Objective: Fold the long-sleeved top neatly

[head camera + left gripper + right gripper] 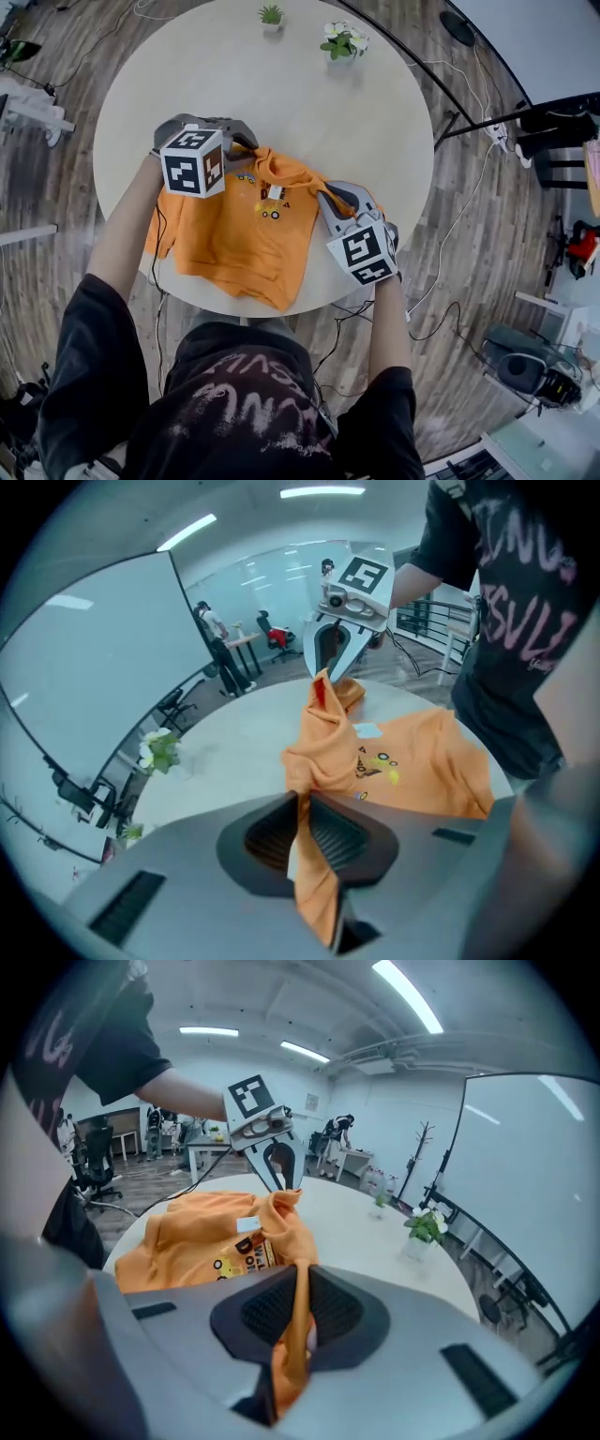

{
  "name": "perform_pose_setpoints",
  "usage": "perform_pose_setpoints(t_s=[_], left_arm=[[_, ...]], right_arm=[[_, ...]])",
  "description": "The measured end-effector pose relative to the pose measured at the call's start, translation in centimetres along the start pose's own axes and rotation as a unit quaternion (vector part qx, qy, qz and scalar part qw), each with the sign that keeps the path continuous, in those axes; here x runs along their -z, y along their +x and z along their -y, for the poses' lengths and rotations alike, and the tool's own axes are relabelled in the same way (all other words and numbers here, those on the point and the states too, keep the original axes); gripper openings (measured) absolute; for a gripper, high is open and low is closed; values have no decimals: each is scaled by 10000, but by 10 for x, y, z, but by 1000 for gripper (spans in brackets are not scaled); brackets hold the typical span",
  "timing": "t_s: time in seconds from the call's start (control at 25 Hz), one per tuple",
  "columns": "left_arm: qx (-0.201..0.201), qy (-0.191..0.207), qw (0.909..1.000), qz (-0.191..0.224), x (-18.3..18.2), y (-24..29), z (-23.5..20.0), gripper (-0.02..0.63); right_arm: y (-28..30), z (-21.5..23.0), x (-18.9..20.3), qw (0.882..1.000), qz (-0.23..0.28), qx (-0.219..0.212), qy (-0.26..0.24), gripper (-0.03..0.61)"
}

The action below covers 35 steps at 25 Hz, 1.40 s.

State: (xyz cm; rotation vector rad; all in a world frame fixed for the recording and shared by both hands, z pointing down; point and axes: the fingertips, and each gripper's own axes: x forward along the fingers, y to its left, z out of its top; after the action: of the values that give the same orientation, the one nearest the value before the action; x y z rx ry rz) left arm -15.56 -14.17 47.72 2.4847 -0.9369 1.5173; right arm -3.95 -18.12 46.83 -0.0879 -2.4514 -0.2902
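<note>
An orange long-sleeved top (234,234) with a small printed picture and a white neck label lies on the round pale table (281,84), its hem hanging over the near edge. My left gripper (246,141) is shut on the top's far left shoulder edge; in the left gripper view the cloth (412,761) runs pinched between the jaws (305,799). My right gripper (330,199) is shut on the far right shoulder edge, and in the right gripper view a fold of cloth (187,1232) is clamped between the jaws (300,1269). Both held edges are lifted off the table.
Two small potted plants (271,15) (343,39) stand at the table's far side. Cables trail over the wooden floor (441,244) round the table. In the gripper views, glass walls, desks, chairs and people show far behind.
</note>
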Motion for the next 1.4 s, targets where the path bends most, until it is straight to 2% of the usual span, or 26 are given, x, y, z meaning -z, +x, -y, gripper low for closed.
perform_pose_setpoints(t_s=[0.2,0.36,0.48,0.72,0.96,1.2,1.4], left_arm=[[-944,-326,9949,171,-15,-57,-10,48],[-1678,-568,9836,328,-24,-110,-13,43],[-2046,-634,9759,418,-32,-149,-15,41],[-2709,-421,9610,351,-63,-211,-6,42],[-3332,-185,9418,415,-90,-279,-3,43],[-3845,37,9220,462,-116,-333,24,43],[-4113,217,9093,594,-119,-367,46,43]], right_arm=[[-25,7,-43,9985,336,298,-309,32],[-51,16,-78,9950,659,638,-400,29],[-67,23,-105,9917,896,793,-464,29],[-107,22,-151,9831,1315,975,-813,31],[-142,24,-204,9720,1644,1198,-1174,31],[-190,4,-246,9563,1954,1602,-1472,31],[-212,-23,-273,9463,2039,1955,-1574,29]])
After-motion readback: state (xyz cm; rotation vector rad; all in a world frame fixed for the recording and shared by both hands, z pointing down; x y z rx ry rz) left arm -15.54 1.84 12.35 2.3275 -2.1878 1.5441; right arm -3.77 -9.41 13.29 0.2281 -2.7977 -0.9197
